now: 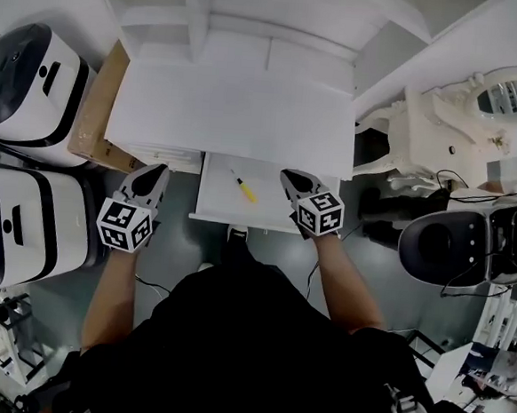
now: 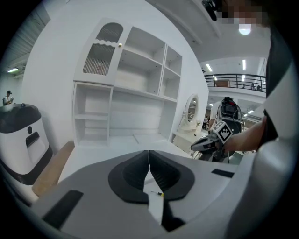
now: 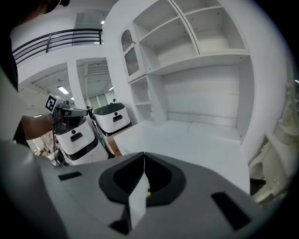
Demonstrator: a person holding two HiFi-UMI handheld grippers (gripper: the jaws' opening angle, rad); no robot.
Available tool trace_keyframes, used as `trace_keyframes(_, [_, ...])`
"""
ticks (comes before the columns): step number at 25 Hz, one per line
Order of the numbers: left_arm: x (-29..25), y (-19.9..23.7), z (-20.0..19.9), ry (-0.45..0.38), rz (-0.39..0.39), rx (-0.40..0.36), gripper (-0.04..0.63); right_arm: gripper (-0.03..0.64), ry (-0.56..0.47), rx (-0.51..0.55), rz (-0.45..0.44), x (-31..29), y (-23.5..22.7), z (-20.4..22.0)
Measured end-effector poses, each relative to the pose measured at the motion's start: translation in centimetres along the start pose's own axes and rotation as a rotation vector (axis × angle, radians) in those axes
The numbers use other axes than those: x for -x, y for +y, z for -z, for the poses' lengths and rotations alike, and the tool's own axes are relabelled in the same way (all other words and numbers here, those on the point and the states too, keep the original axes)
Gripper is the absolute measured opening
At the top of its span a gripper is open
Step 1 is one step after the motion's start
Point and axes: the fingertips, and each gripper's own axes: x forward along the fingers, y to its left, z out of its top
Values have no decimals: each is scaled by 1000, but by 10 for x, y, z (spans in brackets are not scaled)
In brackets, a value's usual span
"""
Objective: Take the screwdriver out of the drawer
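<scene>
The drawer (image 1: 216,202) stands pulled out under the white desktop (image 1: 239,111). In it lies a screwdriver (image 1: 242,187) with a yellow handle, slanting across the drawer floor. My left gripper (image 1: 159,174) hangs over the drawer's left edge, its jaws shut with nothing in them. My right gripper (image 1: 289,177) is at the drawer's right side, jaws shut and empty too. In the left gripper view the gripper (image 2: 149,156) points over the desk, and the screwdriver (image 2: 158,193) shows small below the jaws. A yellow speck of the screwdriver (image 3: 148,192) appears under my right gripper (image 3: 144,158).
A white shelf unit (image 1: 203,10) rises behind the desk. Two white-and-black machines (image 1: 27,85) (image 1: 25,227) stand at the left, beside a wooden board (image 1: 92,117). An ornate white mirror stand (image 1: 508,96) and a dark machine with cables (image 1: 451,247) are at the right.
</scene>
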Motion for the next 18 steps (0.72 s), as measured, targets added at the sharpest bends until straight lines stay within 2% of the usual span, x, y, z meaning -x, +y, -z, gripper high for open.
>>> trace_keyframes(9, [-29, 9, 13, 47, -15, 19, 21, 20, 160, 62, -86, -61, -5, 56])
trace_keyframes(18, [-42, 20, 36, 106, -26, 41, 21, 37, 287, 47, -138, -105, -8, 111])
